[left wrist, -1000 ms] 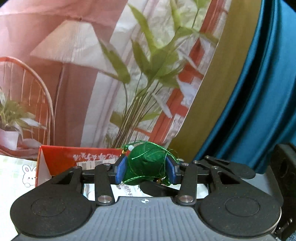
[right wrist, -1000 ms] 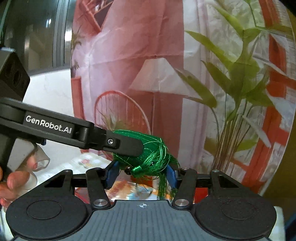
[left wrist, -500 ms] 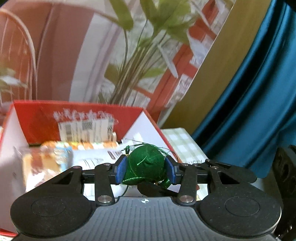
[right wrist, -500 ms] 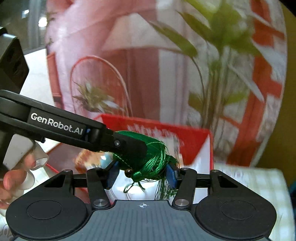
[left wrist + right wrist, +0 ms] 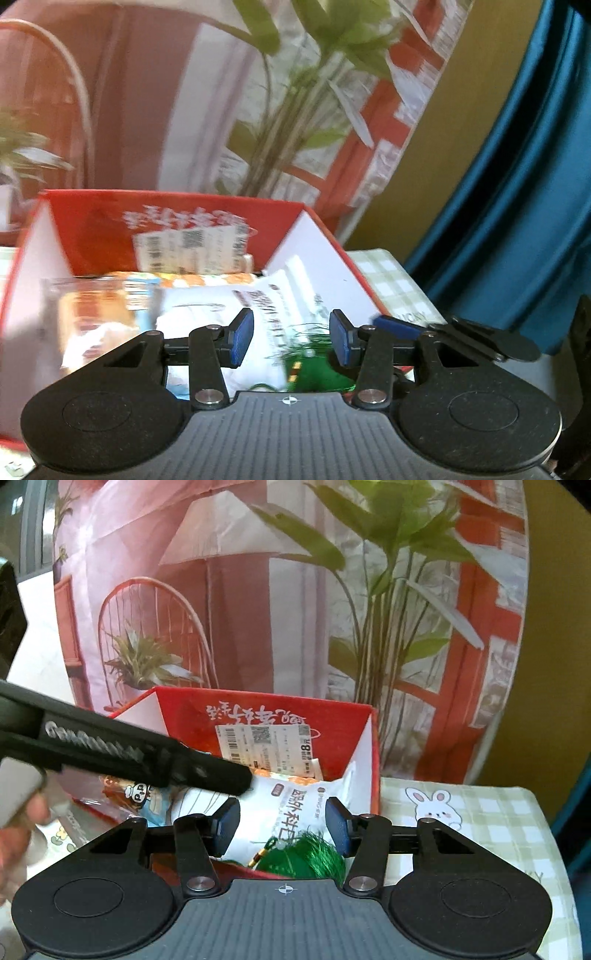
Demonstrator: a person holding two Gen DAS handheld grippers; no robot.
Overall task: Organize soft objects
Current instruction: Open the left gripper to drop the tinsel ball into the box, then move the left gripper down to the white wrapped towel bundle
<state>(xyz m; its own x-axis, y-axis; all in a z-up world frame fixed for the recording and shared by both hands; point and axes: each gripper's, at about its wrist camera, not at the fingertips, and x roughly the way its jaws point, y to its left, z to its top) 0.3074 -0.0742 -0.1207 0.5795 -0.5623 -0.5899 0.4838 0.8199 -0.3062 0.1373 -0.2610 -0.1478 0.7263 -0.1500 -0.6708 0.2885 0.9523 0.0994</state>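
Observation:
A green tasselled ball (image 5: 306, 858) lies in the red box (image 5: 266, 716), near its front edge, beside a white snack bag (image 5: 291, 805). It also shows in the left wrist view (image 5: 314, 373), below my fingers. My left gripper (image 5: 291, 338) is open and empty above the box (image 5: 96, 229). My right gripper (image 5: 282, 821) is open and empty just above the ball. The left gripper's black arm (image 5: 122, 753) crosses the right wrist view from the left.
The box holds several snack packets (image 5: 107, 306). It stands on a green checked cloth with a rabbit print (image 5: 454, 812). A printed backdrop with a plant (image 5: 388, 590) stands behind. A blue curtain (image 5: 517, 184) hangs at the right.
Both grippers were shut on the green ball and carried it over the box. Both have opened, and the ball has dropped into the box.

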